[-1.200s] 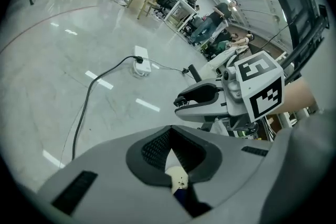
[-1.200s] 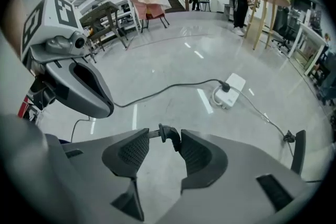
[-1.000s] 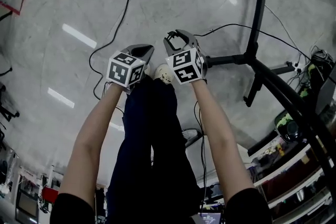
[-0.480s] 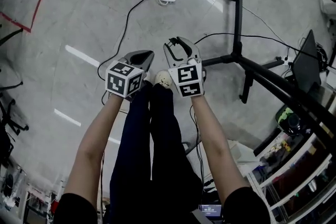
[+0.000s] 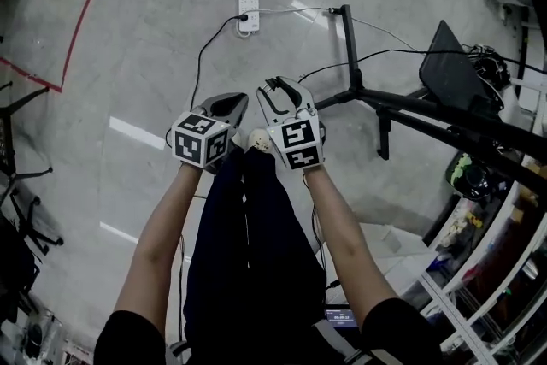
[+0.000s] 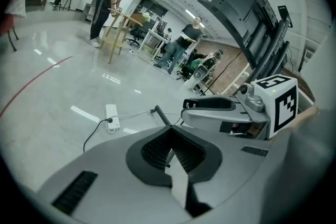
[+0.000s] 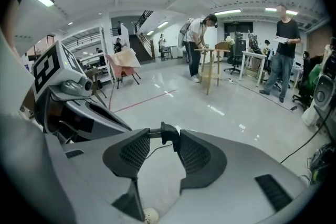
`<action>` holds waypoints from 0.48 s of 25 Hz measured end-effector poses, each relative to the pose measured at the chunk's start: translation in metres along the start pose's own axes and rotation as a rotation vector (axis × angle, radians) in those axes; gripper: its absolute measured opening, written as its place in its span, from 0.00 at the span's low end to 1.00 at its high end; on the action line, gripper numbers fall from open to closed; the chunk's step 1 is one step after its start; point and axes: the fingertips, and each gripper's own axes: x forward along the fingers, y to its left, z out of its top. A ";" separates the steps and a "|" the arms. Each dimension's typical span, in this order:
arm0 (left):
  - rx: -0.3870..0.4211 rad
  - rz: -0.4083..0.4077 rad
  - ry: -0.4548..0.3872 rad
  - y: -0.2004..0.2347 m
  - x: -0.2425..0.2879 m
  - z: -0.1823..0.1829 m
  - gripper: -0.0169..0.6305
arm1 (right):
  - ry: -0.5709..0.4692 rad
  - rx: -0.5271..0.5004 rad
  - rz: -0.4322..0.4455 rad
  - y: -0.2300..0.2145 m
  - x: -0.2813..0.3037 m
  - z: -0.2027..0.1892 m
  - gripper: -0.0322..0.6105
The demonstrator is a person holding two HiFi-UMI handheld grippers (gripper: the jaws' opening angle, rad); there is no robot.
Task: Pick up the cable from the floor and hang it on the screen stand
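Note:
My right gripper (image 5: 273,86) is held out over the floor, jaws closing, with a small black cable plug (image 7: 168,135) pinched between its tips. A thin black cable (image 5: 369,57) trails from near that gripper to the right across the screen stand (image 5: 352,47), whose black legs spread over the floor. The stand's dark screen (image 5: 451,74) tilts at the right. My left gripper (image 5: 234,100) hovers just left of the right one, shut with nothing in it (image 6: 170,148). Another black cable (image 5: 203,55) leads to a white power strip (image 5: 248,20).
A red tape line (image 5: 85,8) crosses the floor at the left. Shelves with clutter (image 5: 479,269) stand at the right. The person's dark-trousered legs and a white shoe (image 5: 261,139) are below the grippers. People and a wooden stool (image 7: 210,68) are far off.
Both grippers stay side by side. The floor looks farther below, the power strip and stand have drifted in the view, and the screen has come into sight at the right.

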 end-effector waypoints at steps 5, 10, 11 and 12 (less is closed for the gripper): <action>0.018 -0.023 -0.020 -0.035 -0.029 0.031 0.03 | -0.026 0.014 -0.027 0.003 -0.048 0.037 0.35; 0.067 -0.054 -0.015 -0.059 -0.054 0.062 0.03 | -0.059 0.041 -0.051 0.002 -0.088 0.081 0.35; 0.080 -0.059 -0.012 -0.065 -0.058 0.068 0.03 | -0.063 0.047 -0.053 0.001 -0.096 0.087 0.35; 0.094 -0.064 -0.010 -0.072 -0.061 0.074 0.03 | -0.068 0.052 -0.055 0.001 -0.105 0.093 0.35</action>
